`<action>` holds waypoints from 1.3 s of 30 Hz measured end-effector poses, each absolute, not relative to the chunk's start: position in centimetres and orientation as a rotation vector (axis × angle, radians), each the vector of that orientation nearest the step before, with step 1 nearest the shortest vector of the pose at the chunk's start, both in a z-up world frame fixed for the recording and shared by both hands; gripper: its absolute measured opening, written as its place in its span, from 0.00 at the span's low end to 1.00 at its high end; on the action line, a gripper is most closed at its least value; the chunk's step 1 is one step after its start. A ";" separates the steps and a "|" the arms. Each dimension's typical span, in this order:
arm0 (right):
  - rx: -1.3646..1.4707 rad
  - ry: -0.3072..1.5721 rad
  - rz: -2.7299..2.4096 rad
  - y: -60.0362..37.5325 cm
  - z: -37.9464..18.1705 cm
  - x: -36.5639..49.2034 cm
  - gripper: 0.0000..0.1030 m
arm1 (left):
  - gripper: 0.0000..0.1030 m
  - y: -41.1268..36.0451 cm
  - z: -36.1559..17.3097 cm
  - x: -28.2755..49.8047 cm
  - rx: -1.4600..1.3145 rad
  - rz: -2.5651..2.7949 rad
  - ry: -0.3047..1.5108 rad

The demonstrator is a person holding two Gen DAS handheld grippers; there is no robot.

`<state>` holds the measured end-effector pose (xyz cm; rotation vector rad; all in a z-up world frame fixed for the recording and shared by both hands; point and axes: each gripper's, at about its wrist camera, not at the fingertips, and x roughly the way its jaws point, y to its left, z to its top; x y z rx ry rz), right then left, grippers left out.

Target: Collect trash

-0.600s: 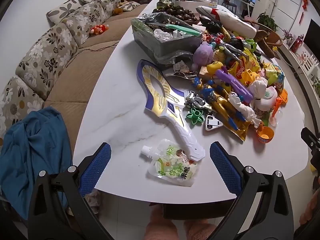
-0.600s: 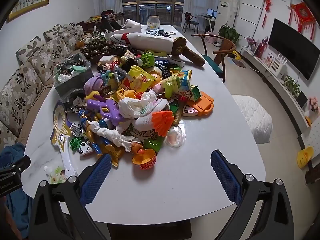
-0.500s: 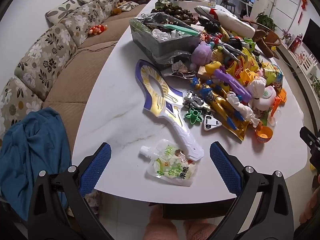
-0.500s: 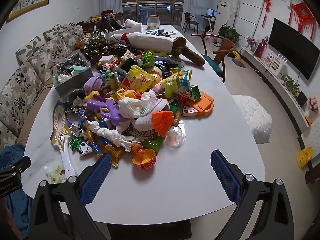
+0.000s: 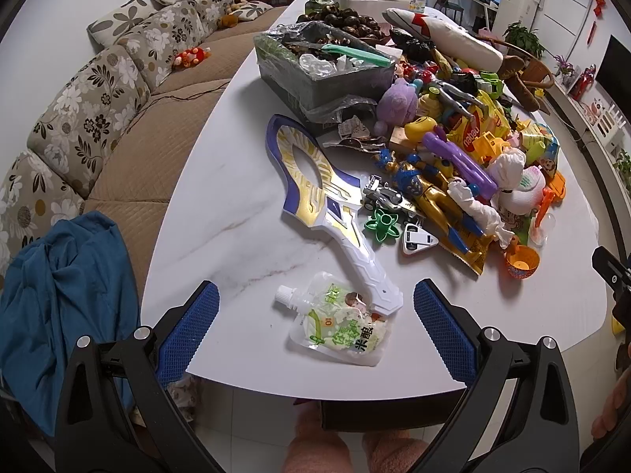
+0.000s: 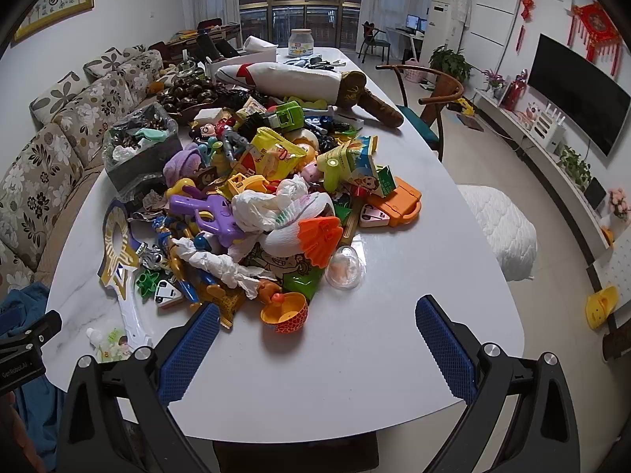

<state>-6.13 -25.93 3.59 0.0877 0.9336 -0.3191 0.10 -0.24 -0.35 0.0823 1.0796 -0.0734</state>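
Observation:
An empty drink pouch (image 5: 339, 321) with a white cap lies near the table's front edge, its corner under the handle of a toy sword (image 5: 327, 205). My left gripper (image 5: 313, 317) is open and empty, its blue pads on either side of the pouch, just short of it. My right gripper (image 6: 315, 337) is open and empty over bare table, in front of a heap of toys and wrappers. Crumpled tissue (image 6: 276, 207) and a yellow snack bag (image 6: 272, 155) lie in the heap. The pouch also shows in the right wrist view (image 6: 110, 345).
A grey bin (image 5: 323, 69) lined with plastic and holding trash stands at the back left of the white table (image 5: 221, 213). An orange bowl (image 6: 284, 311) and a clear capsule (image 6: 347, 266) lie near my right gripper. A sofa (image 5: 98, 110) with a blue cloth (image 5: 63, 287) runs along the left.
My left gripper has shifted slightly left and forward towards the pouch. My right gripper has barely moved.

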 end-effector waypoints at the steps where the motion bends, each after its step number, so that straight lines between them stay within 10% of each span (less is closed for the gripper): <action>1: 0.087 0.934 -0.319 -25.9 3.5 -6.1 0.95 | 0.94 -0.2 -0.4 0.1 0.081 -0.075 1.080; 39: 0.094 0.941 -0.318 -26.0 3.2 -6.3 0.95 | 0.94 -0.2 -0.7 0.1 0.082 -0.076 1.086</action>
